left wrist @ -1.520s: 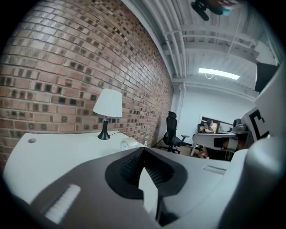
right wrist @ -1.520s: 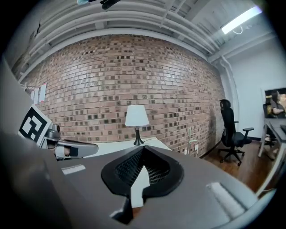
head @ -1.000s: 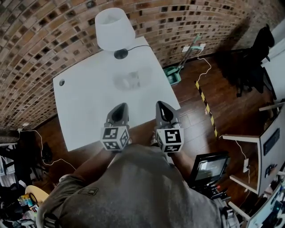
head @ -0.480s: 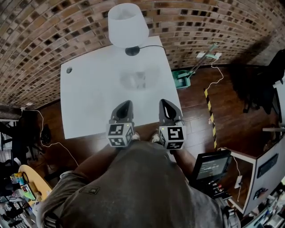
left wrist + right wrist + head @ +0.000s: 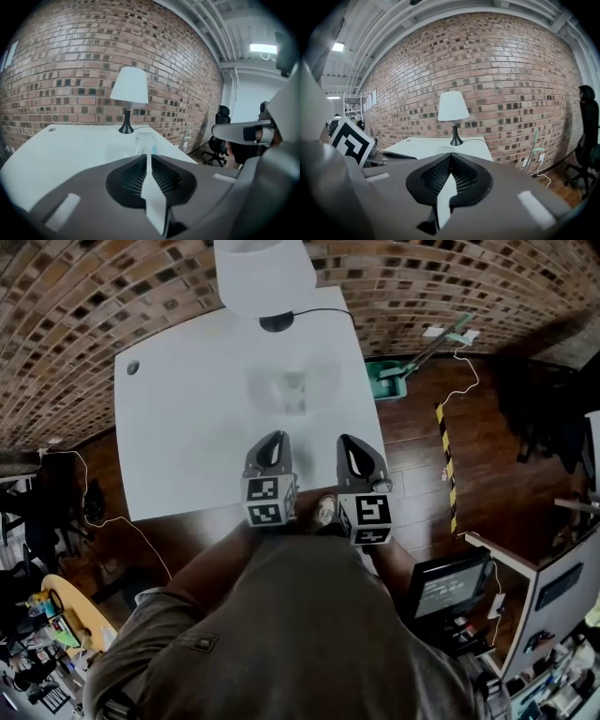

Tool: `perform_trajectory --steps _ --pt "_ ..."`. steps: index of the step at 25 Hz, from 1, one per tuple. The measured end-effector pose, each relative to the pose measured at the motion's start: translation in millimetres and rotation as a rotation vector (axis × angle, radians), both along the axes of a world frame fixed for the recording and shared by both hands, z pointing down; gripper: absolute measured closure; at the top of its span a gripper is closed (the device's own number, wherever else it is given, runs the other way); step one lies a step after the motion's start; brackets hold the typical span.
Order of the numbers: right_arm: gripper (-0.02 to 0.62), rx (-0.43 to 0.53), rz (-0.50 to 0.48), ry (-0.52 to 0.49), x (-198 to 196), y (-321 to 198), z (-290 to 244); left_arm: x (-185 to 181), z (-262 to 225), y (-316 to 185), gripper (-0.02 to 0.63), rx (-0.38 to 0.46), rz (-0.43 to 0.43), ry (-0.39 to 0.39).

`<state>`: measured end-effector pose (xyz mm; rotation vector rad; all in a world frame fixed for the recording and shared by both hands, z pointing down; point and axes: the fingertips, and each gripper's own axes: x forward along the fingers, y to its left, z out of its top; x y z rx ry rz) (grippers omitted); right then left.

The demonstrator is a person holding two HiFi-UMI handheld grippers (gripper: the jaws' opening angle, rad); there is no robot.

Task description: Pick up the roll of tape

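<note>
The roll of tape [image 5: 290, 390] is clear and hard to make out. It stands on the white table [image 5: 178, 437] in front of the lamp, and in the left gripper view it shows as a see-through roll [image 5: 145, 143] with a blue spot, straight beyond the jaws. My left gripper [image 5: 272, 437] hovers over the table's near edge, shut and empty, well short of the tape; its tips [image 5: 149, 155] meet. My right gripper [image 5: 352, 440] is beside it near the table's right corner, tips [image 5: 450, 155] together, holding nothing. The right gripper view does not show the tape.
A white-shaded lamp [image 5: 263, 276] with a black base and cable stands at the table's far edge. A cable hole [image 5: 133, 367] is at the far left corner. On the floor to the right lie a green dustpan [image 5: 388, 381] and a yellow-black strip [image 5: 446, 456]. An office chair [image 5: 219, 140] stands further right.
Both grippers have sunk and edged forward to the table's near edge. Their jaws stay together and the tape has not moved.
</note>
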<state>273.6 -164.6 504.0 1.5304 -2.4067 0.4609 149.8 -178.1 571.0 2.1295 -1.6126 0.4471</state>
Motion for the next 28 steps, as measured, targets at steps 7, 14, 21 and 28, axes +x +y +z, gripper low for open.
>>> perform_trajectory --steps 7,14,21,28 --pt "0.584 -0.094 -0.025 0.03 7.1 2.9 25.9 22.3 32.5 -29.9 0.308 -0.024 0.046 -0.099" --pt "0.584 -0.096 -0.016 0.036 17.0 4.2 35.2 32.0 58.4 -66.0 0.236 -0.017 0.014 -0.148" --pt "0.584 -0.11 -0.003 0.059 30.7 4.1 35.9 31.1 60.0 -90.0 0.238 0.017 -0.033 -0.166" --pt "0.584 -0.098 -0.01 0.066 28.7 4.5 28.7 33.3 53.7 -93.2 0.35 0.054 0.012 -0.17"
